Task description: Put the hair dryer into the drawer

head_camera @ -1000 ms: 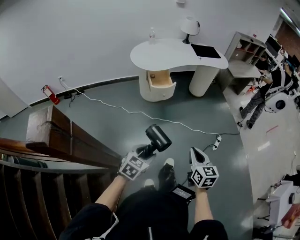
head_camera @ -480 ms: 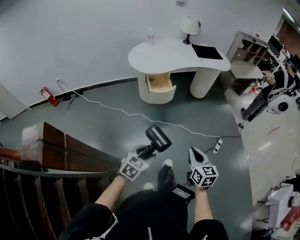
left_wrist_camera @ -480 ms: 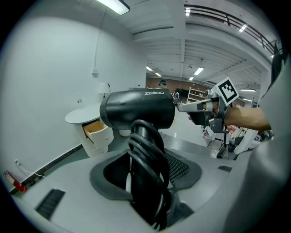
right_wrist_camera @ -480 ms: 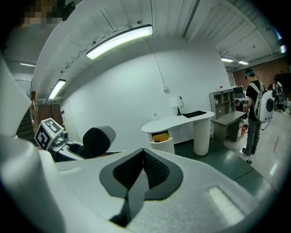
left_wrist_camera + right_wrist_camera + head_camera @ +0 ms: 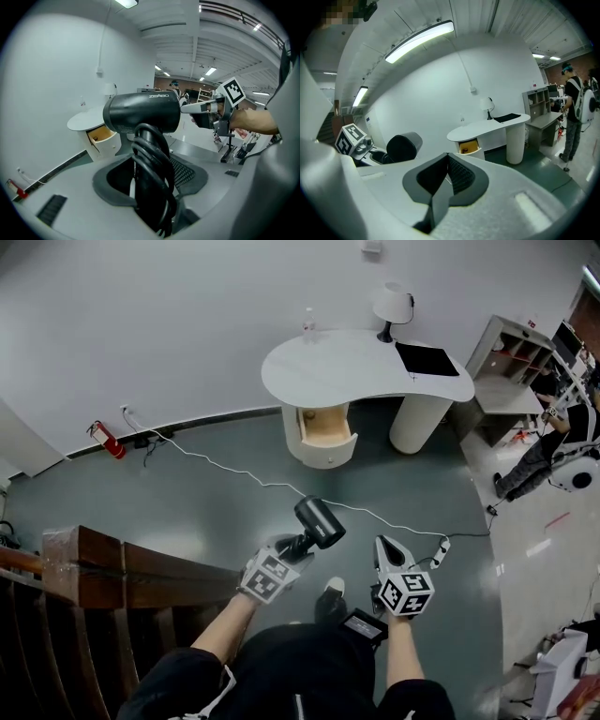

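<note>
Grey floor (image 5: pixel 234 512) separates you from the white curved desk (image 5: pixel 356 371). Its drawer (image 5: pixel 326 427) stands open, well apart from both grippers. Your left gripper (image 5: pixel 292 546) is clamped on the handle of the black hair dryer (image 5: pixel 319 521). The cord (image 5: pixel 157 187) is wound around that handle, and the barrel lies crosswise above the jaws. Your right gripper (image 5: pixel 385 545) is just beside it, jaws closed together with nothing between them.

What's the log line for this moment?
left gripper: shut on hair dryer | right gripper: shut, empty | drawer: open, in desk ahead | hair dryer: not yet stowed
</note>
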Demonstrator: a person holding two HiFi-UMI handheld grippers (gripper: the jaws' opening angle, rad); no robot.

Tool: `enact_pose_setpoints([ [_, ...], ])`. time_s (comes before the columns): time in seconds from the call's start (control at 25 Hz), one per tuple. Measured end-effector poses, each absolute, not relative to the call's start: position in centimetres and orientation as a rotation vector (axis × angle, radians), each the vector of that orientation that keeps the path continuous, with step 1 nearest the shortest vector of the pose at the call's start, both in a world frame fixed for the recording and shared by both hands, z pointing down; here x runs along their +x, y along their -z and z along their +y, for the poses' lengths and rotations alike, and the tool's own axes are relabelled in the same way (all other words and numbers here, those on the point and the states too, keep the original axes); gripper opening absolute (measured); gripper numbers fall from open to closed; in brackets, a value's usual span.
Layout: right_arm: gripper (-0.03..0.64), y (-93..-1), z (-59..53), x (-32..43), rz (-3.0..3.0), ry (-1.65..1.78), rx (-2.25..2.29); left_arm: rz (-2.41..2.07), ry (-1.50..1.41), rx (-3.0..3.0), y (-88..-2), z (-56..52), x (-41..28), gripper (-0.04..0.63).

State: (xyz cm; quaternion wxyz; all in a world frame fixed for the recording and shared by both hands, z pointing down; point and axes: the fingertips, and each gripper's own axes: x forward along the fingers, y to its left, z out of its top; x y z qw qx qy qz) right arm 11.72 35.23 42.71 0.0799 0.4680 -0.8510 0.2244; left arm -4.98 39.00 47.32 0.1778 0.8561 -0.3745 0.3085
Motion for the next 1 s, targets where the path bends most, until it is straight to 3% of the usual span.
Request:
enact_pose_setpoints([
  [1.0,0.002,-43.3,18.8,16.1,-2.627,-0.67,1.147,-1.223,-0.856,2.262,-48.1,25.1,-0.3,0.221],
])
